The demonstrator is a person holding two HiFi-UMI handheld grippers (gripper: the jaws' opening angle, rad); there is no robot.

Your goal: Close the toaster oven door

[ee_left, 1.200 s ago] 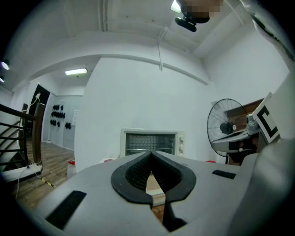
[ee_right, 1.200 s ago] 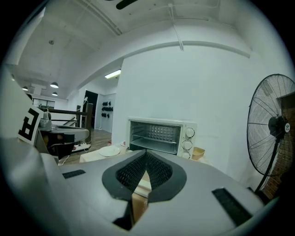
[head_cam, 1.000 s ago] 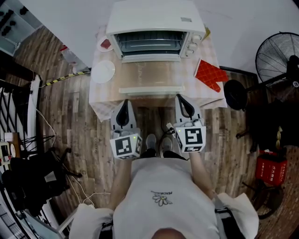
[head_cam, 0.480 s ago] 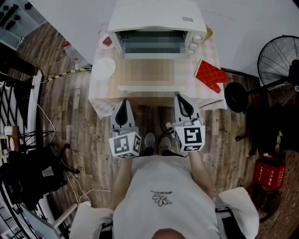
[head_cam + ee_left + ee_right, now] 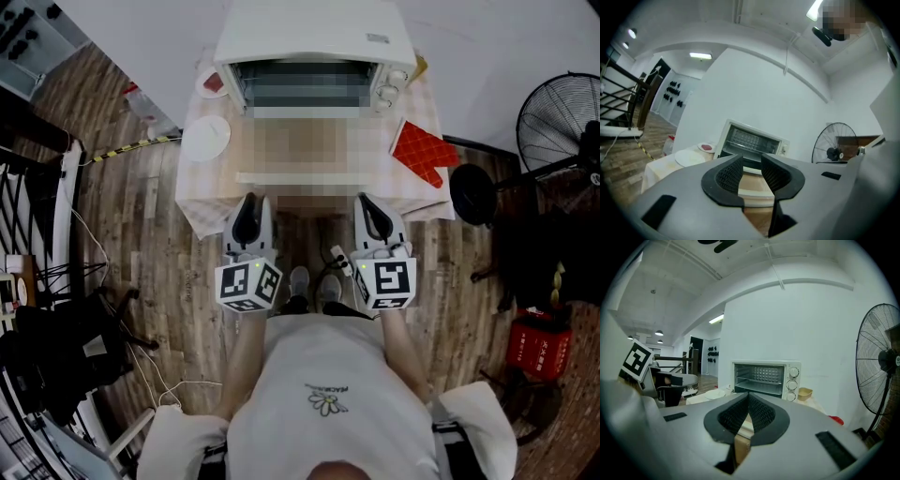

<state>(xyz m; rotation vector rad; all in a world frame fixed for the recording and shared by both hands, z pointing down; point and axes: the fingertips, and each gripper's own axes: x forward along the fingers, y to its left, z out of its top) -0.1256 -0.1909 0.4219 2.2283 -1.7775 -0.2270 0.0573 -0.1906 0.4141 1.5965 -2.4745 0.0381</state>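
Left gripper freshly opened in front of a toaster oven door that is still down

The jaws of the left gripper (image 5: 751,164) have just been opened to a modest gap, and its marker cube is seen rolled compared with a second ago. Nothing is held between the jaws, and the door (image 5: 751,183) is only seen beyond them. The right gripper (image 5: 748,401) is kept closed and empty. This is judged to be preparation for taking the door's near edge. The door lies folded down toward the person on the table (image 5: 192,202), in front of the toaster oven (image 5: 314,37), and is not yet touched. Counted: one toaster oven, one door, two grippers, one white plate (image 5: 206,139) to the left, one small dish (image 5: 213,84) behind it, one red oven mitt (image 5: 424,150) to the right, and one fan (image 5: 553,108) at the far right.
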